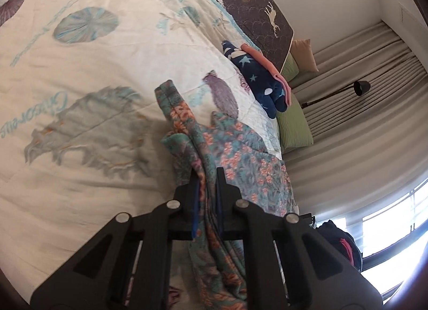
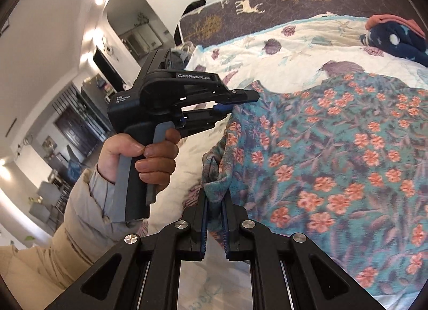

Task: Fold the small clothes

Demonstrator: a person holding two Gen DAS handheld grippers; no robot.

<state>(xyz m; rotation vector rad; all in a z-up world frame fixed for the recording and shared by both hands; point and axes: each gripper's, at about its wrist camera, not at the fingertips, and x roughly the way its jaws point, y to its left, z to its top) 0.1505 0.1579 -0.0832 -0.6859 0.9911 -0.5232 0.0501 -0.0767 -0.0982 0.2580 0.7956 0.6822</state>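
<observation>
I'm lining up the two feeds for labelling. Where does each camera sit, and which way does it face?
Left wrist: on the left gripper, looking along its fingers across the seashell quilt to the curtains; it is shut on the floral garment.
Right wrist: on the right gripper, shut on the same garment, facing the deer blanket; the left gripper, hand and sleeve show.
Shared: garment, quilt, navy star clothes.
</observation>
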